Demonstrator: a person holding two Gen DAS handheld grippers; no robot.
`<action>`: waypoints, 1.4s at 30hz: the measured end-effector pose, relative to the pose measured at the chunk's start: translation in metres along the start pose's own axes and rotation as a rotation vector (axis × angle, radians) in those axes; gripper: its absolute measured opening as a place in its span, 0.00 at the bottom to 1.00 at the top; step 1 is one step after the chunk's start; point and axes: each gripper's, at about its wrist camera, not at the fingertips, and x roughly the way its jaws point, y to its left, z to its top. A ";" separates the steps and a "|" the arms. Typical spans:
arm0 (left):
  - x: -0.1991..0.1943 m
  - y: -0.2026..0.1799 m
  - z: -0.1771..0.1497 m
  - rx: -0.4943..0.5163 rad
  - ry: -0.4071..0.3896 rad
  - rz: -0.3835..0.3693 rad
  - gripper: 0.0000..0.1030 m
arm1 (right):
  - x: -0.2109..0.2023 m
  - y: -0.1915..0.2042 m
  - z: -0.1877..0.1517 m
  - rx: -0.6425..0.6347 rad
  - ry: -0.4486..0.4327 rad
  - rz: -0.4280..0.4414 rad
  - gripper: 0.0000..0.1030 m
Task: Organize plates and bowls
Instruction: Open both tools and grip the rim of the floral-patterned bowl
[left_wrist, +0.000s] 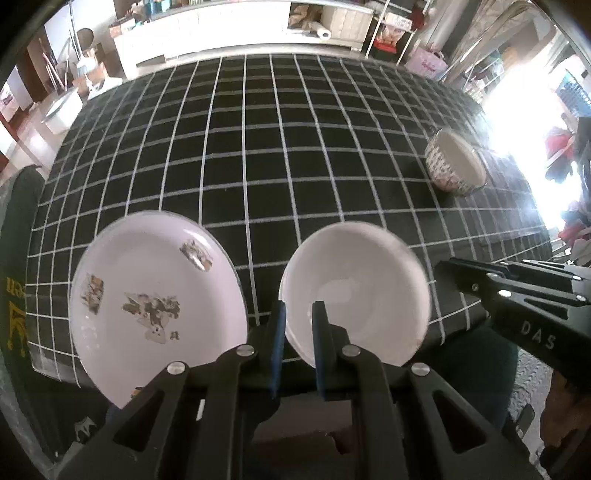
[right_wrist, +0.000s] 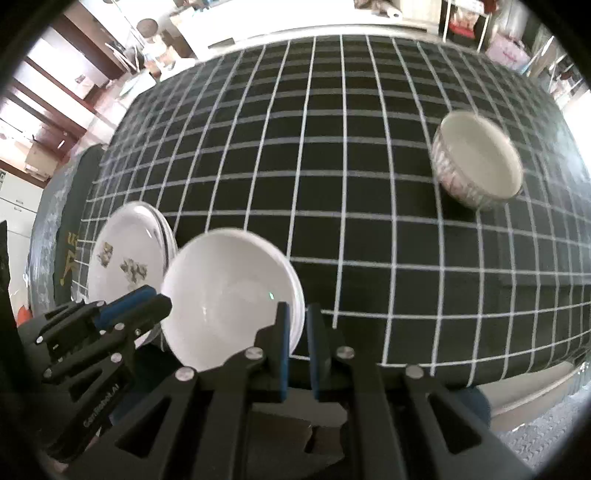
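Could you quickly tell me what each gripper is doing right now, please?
Left gripper: closed on the near-left rim of the white bowl.
Right gripper: closed on the same bowl's right rim.

Black tongs (left_wrist: 298, 314), blue pads (left_wrist: 277, 343), silver screws (left_wrist: 246, 350).

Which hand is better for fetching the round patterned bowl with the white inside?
Right. The patterned bowl sits nearer the right gripper; the left gripper is by the flowered white plate. Both seem to pinch the plain white bowl.
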 end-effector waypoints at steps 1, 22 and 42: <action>-0.005 -0.002 0.001 0.003 -0.010 -0.002 0.11 | -0.006 -0.001 0.001 -0.001 -0.012 0.006 0.13; -0.057 -0.117 0.059 0.128 -0.147 -0.088 0.16 | -0.096 -0.094 0.018 0.123 -0.174 0.051 0.13; 0.026 -0.176 0.137 0.148 -0.054 -0.119 0.20 | -0.059 -0.193 0.060 0.179 -0.119 0.009 0.33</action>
